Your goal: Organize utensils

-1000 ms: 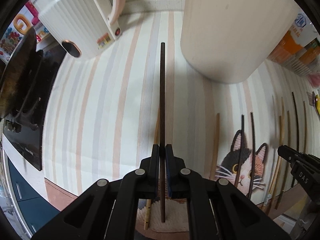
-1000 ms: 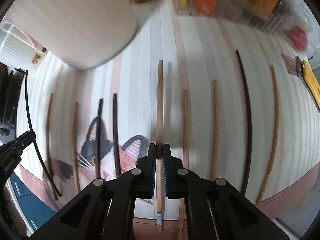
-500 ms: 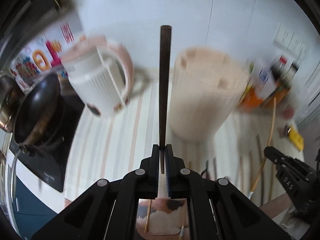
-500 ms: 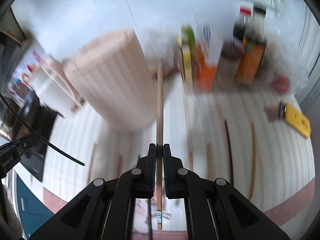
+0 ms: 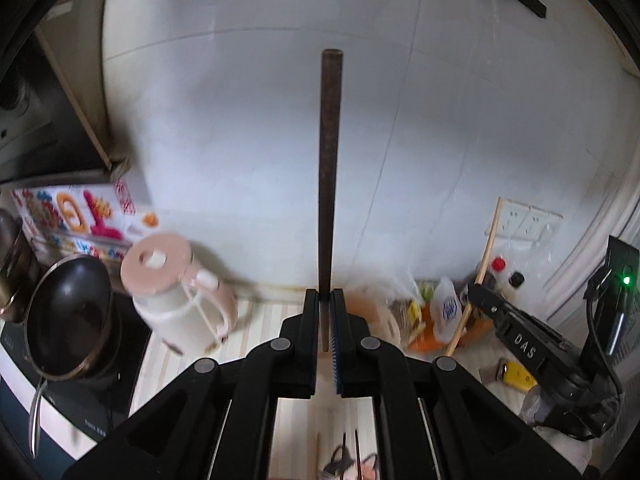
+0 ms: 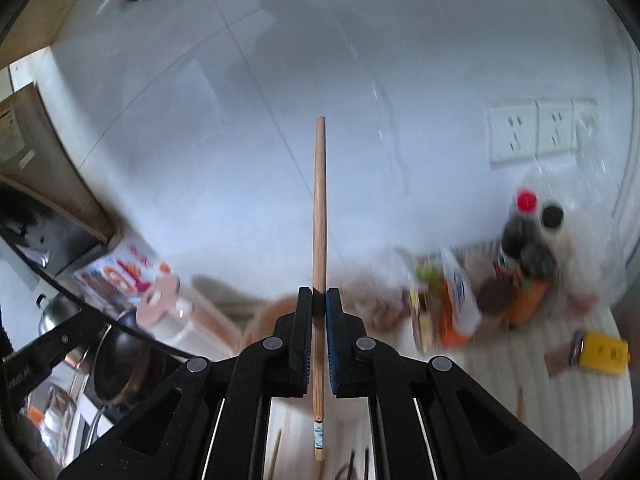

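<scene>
My left gripper (image 5: 325,300) is shut on a dark brown chopstick (image 5: 329,168) that points up in front of the white wall. My right gripper (image 6: 319,300) is shut on a light wooden chopstick (image 6: 319,208), also raised towards the wall. The right gripper (image 5: 476,292) with its light chopstick (image 5: 486,256) shows at the right of the left wrist view. The left gripper's body (image 6: 52,340) and its dark chopstick (image 6: 80,300) show at the left of the right wrist view. The pale ribbed utensil holder (image 6: 272,312) is blurred, just behind my right gripper. Chopsticks on the cat mat (image 5: 348,460) lie far below.
A pink-lidded kettle (image 5: 176,292) and a black pan (image 5: 68,320) on a cooktop stand at the left. Bottles and packets (image 6: 520,272) crowd the back right under wall sockets (image 6: 540,132). A yellow object (image 6: 600,354) lies on the striped mat.
Both grippers have lifted and tilted up from the mat, each carrying its chopstick. The views now face the wall and not the counter.
</scene>
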Demonstrator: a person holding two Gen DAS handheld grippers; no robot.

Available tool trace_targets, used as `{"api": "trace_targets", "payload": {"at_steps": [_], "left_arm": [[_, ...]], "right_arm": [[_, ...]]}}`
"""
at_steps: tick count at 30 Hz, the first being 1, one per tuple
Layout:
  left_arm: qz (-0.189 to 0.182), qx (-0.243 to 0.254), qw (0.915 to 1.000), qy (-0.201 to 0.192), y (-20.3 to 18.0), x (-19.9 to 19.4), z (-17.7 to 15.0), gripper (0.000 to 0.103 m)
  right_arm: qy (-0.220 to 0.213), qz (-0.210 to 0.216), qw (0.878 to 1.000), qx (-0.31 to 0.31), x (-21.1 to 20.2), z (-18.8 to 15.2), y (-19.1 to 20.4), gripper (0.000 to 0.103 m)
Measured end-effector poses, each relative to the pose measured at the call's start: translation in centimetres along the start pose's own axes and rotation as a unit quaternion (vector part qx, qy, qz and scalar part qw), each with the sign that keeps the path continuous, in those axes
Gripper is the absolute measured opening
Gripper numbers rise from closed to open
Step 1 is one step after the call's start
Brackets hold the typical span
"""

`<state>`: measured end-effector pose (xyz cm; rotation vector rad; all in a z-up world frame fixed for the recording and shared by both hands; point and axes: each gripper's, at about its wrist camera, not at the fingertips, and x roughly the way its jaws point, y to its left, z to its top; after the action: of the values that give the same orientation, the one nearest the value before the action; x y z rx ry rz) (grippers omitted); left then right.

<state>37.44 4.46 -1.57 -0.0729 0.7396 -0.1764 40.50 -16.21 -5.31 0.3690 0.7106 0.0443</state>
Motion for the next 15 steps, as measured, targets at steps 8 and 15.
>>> {"api": "trace_targets", "payload": {"at_steps": [8,15], "left_arm": [[-0.011,-0.004,0.9982,0.059,1.4,3.6,0.0,0.006],[0.022,-0.008,0.9843,0.175,4.9,7.9,-11.2,0.037]], "right_arm": [[0.013,0.004,1.0,0.005,2.5,2.8,0.2,0.007],[0.108,-0.008,0.994,0.01,3.0,-6.6,-3.1,0.007]]}}
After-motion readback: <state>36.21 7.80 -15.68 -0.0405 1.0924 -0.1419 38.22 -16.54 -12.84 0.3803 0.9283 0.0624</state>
